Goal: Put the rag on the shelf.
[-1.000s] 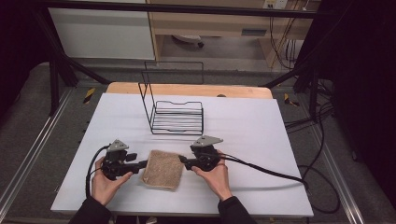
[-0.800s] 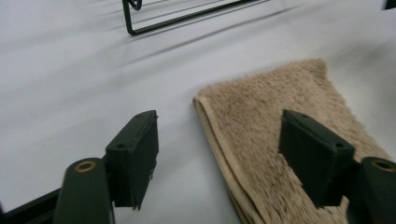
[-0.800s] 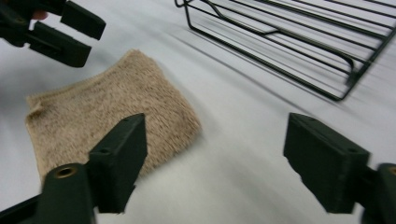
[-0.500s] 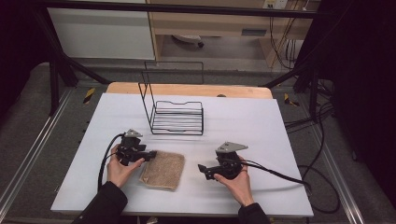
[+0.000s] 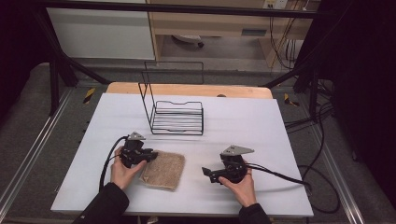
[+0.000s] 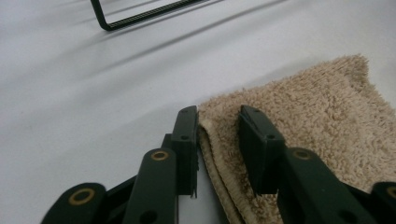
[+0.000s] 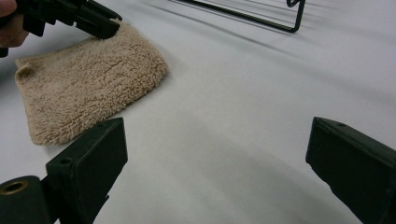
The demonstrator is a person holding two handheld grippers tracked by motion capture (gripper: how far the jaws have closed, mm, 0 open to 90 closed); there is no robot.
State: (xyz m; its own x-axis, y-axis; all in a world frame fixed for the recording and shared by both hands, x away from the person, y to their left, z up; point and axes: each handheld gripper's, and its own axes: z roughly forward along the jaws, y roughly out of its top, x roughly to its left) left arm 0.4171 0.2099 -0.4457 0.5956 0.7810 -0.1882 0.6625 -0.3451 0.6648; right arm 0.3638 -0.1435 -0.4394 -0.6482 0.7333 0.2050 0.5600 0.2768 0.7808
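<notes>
Down at the near left of the table, the left gripper point(image 5: 150, 155), black and hard-edged, has its two flat jaws set either side of the folded edge of a tan terry-cloth towel point(image 5: 163, 170). In the left gripper view point(image 6: 217, 135) the jaws stand narrowly apart with the thick looped hem point(image 6: 211, 148) running up between them; the left jaw sits just against the hem, while the right one rests on the pile. Whether they actually pinch the cloth I cannot tell. The towel point(image 6: 299, 116) is a nubbly, soft rectangle with rounded corners, lying flat.

The right gripper point(image 5: 208, 171) is held low over bare table, well apart from the towel, and its jaws gape wide in the right gripper view point(image 7: 217, 158), gripping nothing. That view shows the towel point(image 7: 88, 79) farther off, with the left gripper's tip point(image 7: 100, 25) on its far corner.

Beyond both, a black wire rack point(image 5: 175, 109) with a slatted base and a tall open back frame stands upright toward the far middle. Everything rests on a smooth, matte white tabletop point(image 5: 261, 121) with a wooden strip point(image 5: 187, 89) along its far edge.
</notes>
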